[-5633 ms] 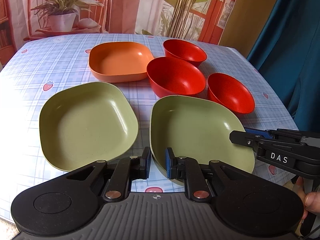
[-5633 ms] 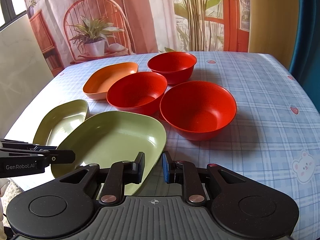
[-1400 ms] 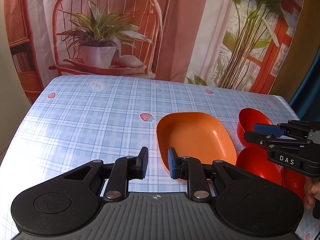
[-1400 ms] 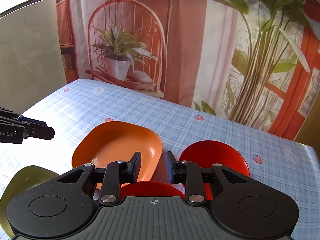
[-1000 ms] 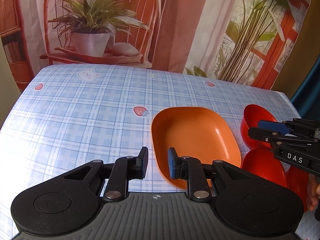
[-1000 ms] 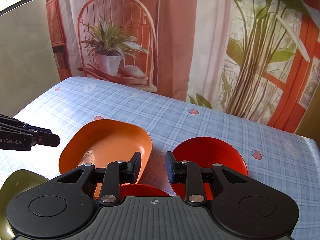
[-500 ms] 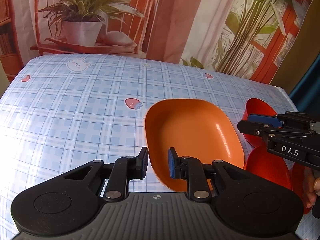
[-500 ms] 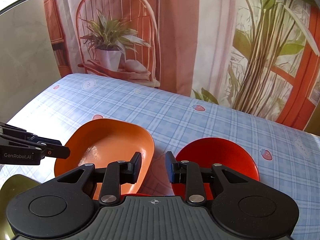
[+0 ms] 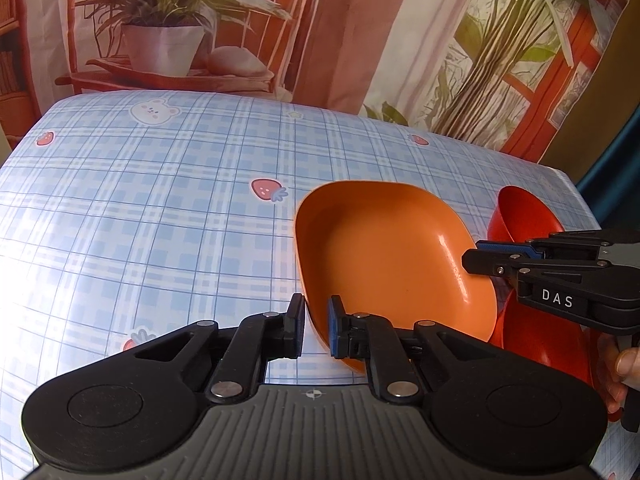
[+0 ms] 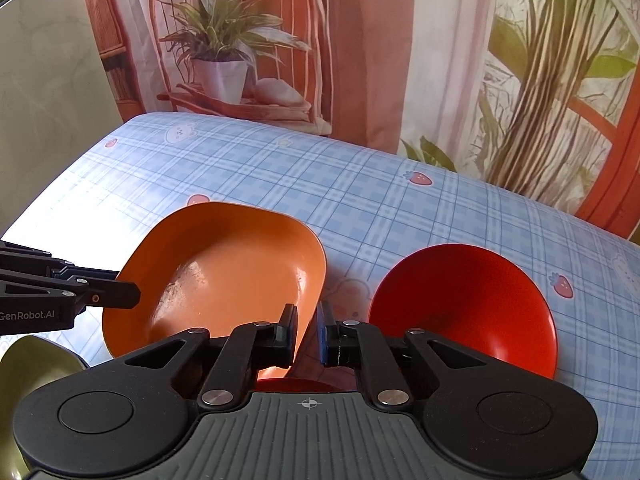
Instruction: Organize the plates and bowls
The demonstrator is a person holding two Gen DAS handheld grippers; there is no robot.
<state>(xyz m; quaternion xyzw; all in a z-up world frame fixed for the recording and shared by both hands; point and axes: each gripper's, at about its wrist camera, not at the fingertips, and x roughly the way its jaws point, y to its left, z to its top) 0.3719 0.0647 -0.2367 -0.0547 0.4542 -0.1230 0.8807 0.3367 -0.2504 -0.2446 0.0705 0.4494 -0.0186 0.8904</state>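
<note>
An orange plate (image 9: 384, 256) lies on the checked tablecloth; it also shows in the right wrist view (image 10: 224, 272). My left gripper (image 9: 316, 330) is open, its jaws straddling the plate's near left rim. My right gripper (image 10: 307, 334) is open, its jaws on either side of the plate's right rim. Red bowls sit to the right: one far (image 9: 520, 216), one nearer (image 9: 540, 336), and the far one fills the right of the right wrist view (image 10: 468, 304). Each gripper shows in the other's view, the right (image 9: 476, 254) and the left (image 10: 128, 290).
The edge of a green plate (image 10: 28, 376) shows at the lower left of the right wrist view. The blue checked tablecloth (image 9: 140, 208) spreads left and back. A printed backdrop with a plant and chair stands behind the table's far edge.
Both grippers have moved forward and down from the green plates to the orange plate. Over the last second, the jaws have closed in around its left and right rims.
</note>
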